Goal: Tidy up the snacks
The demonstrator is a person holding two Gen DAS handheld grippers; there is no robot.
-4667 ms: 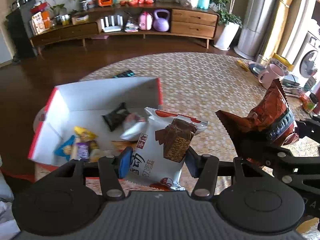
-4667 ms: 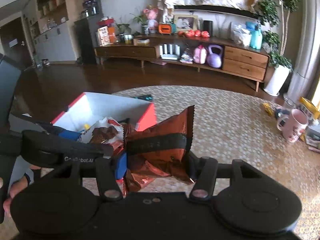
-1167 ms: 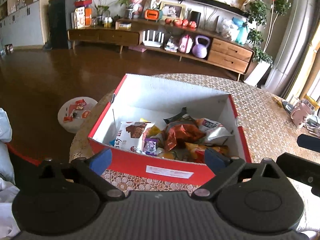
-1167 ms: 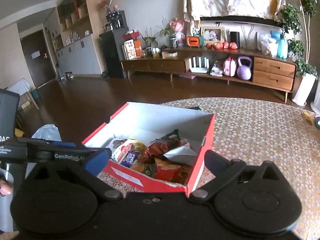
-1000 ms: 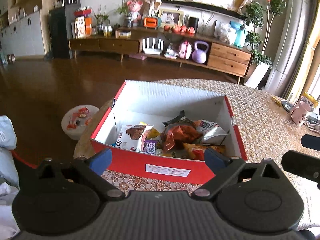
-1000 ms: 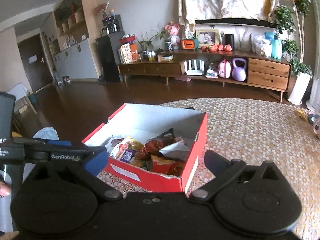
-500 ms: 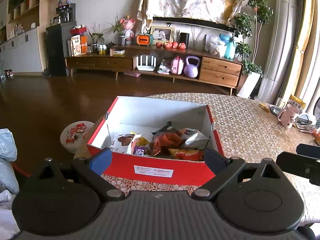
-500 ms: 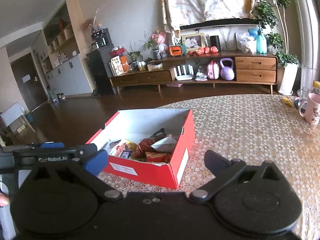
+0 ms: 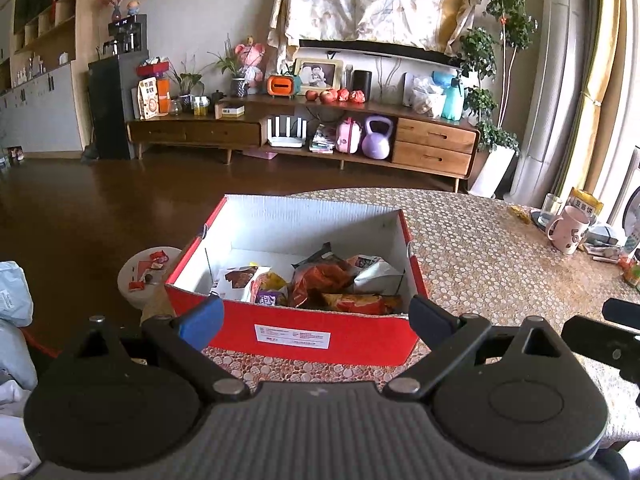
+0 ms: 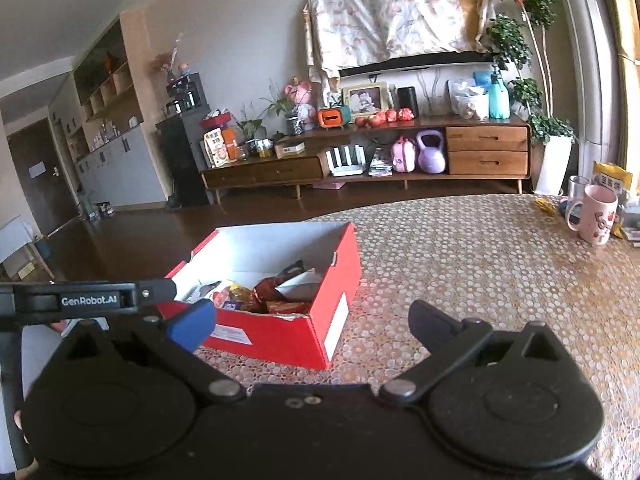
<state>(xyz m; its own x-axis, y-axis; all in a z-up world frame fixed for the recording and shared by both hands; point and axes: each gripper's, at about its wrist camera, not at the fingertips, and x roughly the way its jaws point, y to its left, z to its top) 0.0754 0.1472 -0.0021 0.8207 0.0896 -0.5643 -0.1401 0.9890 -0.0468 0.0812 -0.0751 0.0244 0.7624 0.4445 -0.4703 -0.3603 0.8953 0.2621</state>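
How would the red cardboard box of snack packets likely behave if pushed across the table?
The red cardboard box would probably slide flat rather than tip, being low and wide. It likely feels light, since the crinkled snack packets only partly fill it. Its thin walls might flex.

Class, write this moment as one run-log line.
left hand-held gripper: open, empty | right hand-held gripper: open, empty | snacks: inside red box | box on table
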